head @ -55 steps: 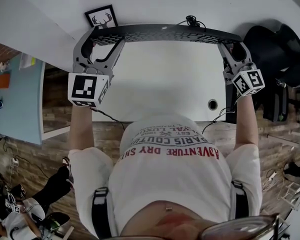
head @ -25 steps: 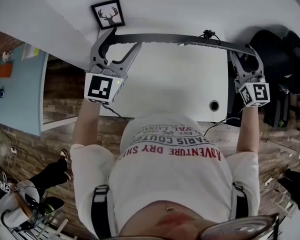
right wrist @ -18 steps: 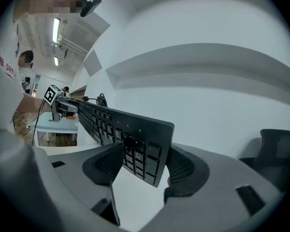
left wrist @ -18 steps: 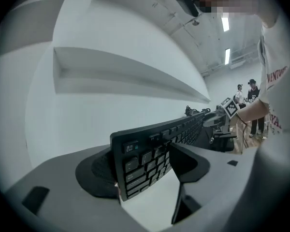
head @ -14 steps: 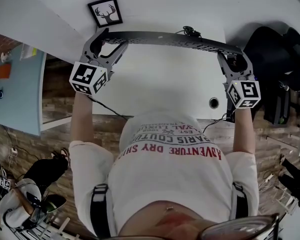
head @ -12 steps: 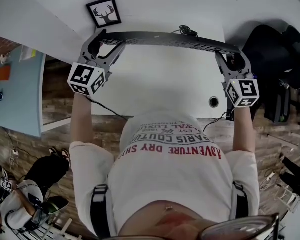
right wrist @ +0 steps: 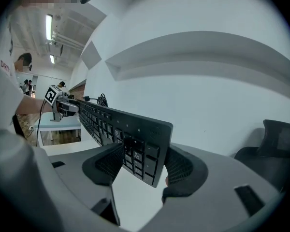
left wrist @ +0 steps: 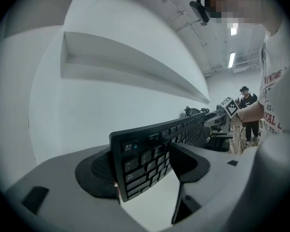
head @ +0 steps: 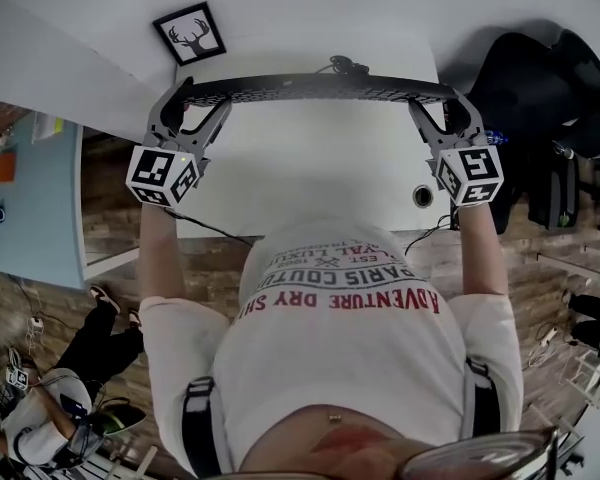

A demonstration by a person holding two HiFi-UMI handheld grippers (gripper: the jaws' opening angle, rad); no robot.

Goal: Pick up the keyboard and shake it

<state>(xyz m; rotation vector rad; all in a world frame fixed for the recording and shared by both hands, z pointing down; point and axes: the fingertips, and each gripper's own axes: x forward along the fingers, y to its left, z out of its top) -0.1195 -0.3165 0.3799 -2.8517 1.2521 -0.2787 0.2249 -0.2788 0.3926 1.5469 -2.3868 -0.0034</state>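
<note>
A long black keyboard (head: 315, 87) hangs in the air above the white desk (head: 320, 178), roughly level and turned partly on edge. My left gripper (head: 183, 106) is shut on its left end, and my right gripper (head: 446, 110) is shut on its right end. In the left gripper view the keyboard (left wrist: 150, 153) sits between the dark pads (left wrist: 97, 170) of the left gripper (left wrist: 145, 167), near the Esc key. In the right gripper view the number-pad end of the keyboard (right wrist: 140, 146) is clamped between the pads (right wrist: 181, 170) of the right gripper (right wrist: 142, 167). Its cable (head: 344, 66) trails off the far edge.
A framed deer picture (head: 190, 33) lies on the desk's far left. A round cable hole (head: 421, 196) is near the front right corner. A black office chair (head: 545, 88) stands to the right, and a pale blue table (head: 30, 203) to the left. A white wall shelf (right wrist: 198, 57) runs ahead.
The keyboard has rocked between tilts over the last two seconds and now lies about level, slightly nearer me. Both grippers have kept their hold on its ends.
</note>
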